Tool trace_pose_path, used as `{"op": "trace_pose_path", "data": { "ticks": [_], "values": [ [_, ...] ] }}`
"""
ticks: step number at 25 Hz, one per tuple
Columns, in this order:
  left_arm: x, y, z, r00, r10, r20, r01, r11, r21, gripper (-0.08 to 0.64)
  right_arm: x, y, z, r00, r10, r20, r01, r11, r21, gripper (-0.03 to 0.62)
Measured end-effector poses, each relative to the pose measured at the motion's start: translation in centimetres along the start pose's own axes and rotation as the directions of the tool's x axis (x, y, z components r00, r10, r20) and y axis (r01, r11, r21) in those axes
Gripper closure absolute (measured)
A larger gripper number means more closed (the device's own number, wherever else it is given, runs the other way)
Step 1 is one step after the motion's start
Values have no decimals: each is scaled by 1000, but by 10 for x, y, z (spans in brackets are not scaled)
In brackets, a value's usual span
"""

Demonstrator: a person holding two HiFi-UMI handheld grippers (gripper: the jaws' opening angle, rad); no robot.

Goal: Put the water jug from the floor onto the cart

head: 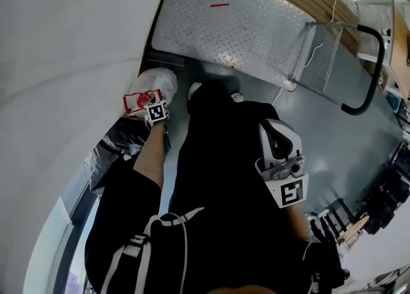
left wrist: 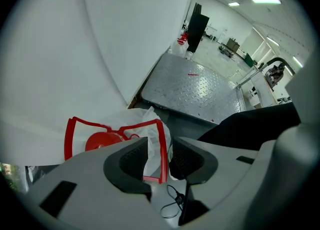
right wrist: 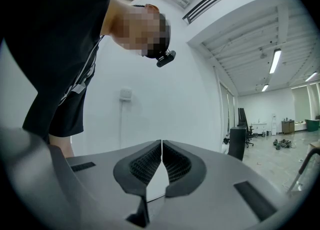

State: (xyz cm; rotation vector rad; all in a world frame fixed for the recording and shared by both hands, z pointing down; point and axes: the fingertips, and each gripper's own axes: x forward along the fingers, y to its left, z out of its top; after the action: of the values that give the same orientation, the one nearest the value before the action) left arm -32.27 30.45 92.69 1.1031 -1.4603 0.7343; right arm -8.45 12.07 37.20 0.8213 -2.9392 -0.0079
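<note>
Water jug [head: 159, 84] on the floor [head: 359, 123], wedged between the white wall [head: 64, 43] and the near edge of the cart [head: 230, 27]. Jug in clear wrap; red cap [left wrist: 100, 142] visible. Person's shoe just beside it on the open side.

Left hand-held gripper [left wrist: 159, 154] pointing steeply down over the jug, jaws wide apart. The wrap's red-edged carry handle [left wrist: 163, 139] stands in the gap, not clamped.

Right hand-held gripper [right wrist: 162, 146] held level, away from the jug, jaws fully together, empty.

Cart deck bare. Push handle [head: 375, 62] at its far end. Open floor beyond the handle; wall side tight.
</note>
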Motion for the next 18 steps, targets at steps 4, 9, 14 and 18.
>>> {"op": "trace_pose_path", "data": {
  "ticks": [4, 9, 14, 18],
  "values": [
    [16, 3, 1, 1000, -23, -7, 23, 999, 23, 400, 4, 2, -13, 1000, 5, -27, -5, 1000, 4, 574],
    [40, 0, -3, 997, -52, -63, 57, 995, 78, 400, 8, 1, -27, 998, -10, -68, 11, 1000, 15, 574],
    [47, -5, 9, 994, -65, -83, 71, 995, 71, 400, 11, 0, -30, 996, -18, -87, 22, 999, 37, 574],
    [45, -8, 14, 994, -85, -72, 88, 995, 42, 400, 18, 4, -34, 996, -19, -88, 22, 999, 40, 574]
  ]
}}
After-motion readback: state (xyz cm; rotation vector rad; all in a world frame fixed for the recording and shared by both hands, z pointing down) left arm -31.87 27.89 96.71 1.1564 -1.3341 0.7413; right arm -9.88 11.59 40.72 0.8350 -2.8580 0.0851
